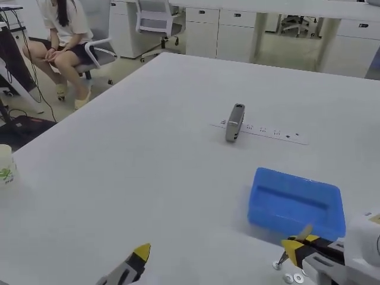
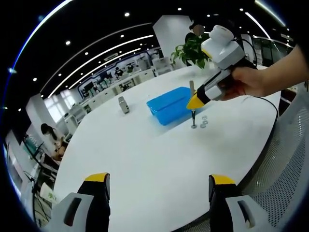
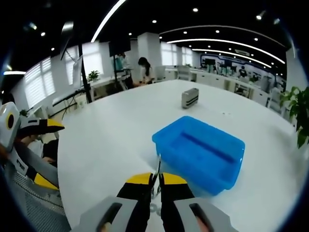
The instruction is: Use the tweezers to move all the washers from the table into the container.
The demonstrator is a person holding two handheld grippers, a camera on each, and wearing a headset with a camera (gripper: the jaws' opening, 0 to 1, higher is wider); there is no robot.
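Table (image 1: 148, 154): bare from centre out to 9 o'clock, so passage there is unobstructed.

Obstacles:
- Blue container (image 1: 297, 205), raised walls, at 4 o'clock.
- Grey block (image 1: 235, 123), upright across a flush socket strip (image 1: 270, 132), at 1 o'clock.
- Paper cup (image 1: 5, 169) at the 9 o'clock edge.

Container and block stand well apart, with an open lane between. The right gripper (image 1: 292, 244), jaws closed on the tweezers (image 3: 158, 166), occupies the container's 6 o'clock side.

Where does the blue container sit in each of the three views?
Head view: blue container at lower right.
Left gripper view: blue container at upper centre.
Right gripper view: blue container at centre right, just beyond the fingers.
Shared landmark: the small grey box standing beyond the container, at centre top in the head view, left of the container in the left gripper view, and above it in the right gripper view.
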